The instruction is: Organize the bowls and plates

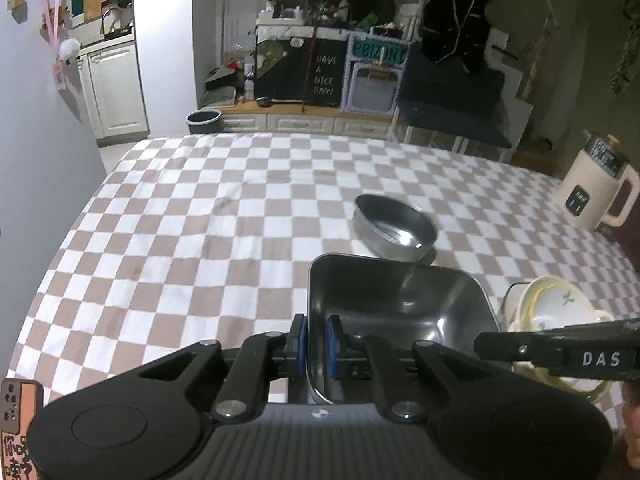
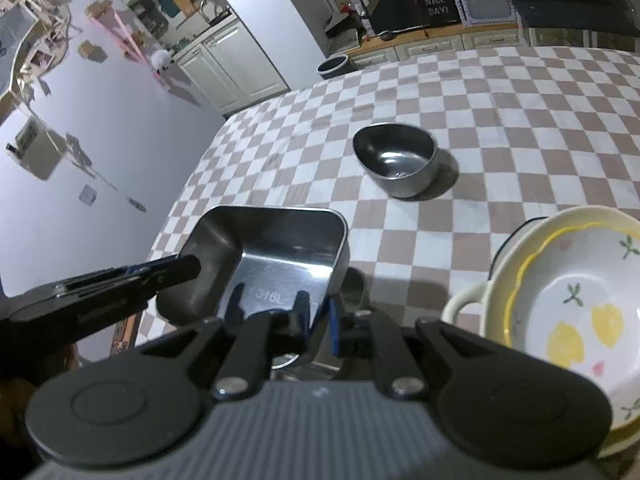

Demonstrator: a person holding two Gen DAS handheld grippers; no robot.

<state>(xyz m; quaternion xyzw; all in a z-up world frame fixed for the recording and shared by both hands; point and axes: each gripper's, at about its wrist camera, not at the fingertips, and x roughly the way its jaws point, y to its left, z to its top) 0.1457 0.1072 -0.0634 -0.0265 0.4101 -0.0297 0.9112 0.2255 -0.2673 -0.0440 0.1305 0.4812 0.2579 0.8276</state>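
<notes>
Checkered tablecloth (image 1: pixel 200 220), cream kettle (image 1: pixel 596 196); dark bin (image 1: pixel 204 121), chalkboard sign (image 1: pixel 324 76)

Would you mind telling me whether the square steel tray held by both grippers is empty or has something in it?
Empty. The right wrist view shows the square steel tray's bare shiny floor, with only the stamped "316L" mark and reflections.

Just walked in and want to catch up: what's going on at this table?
A person is sorting dishes with two handheld grippers. Both the left gripper and the right gripper are clamped on the walls of a square steel tray, holding it over the checkered tablecloth. A round steel bowl sits alone farther out, and a stack of floral bowls stands to the right. A cream kettle is at the far right edge.
</notes>
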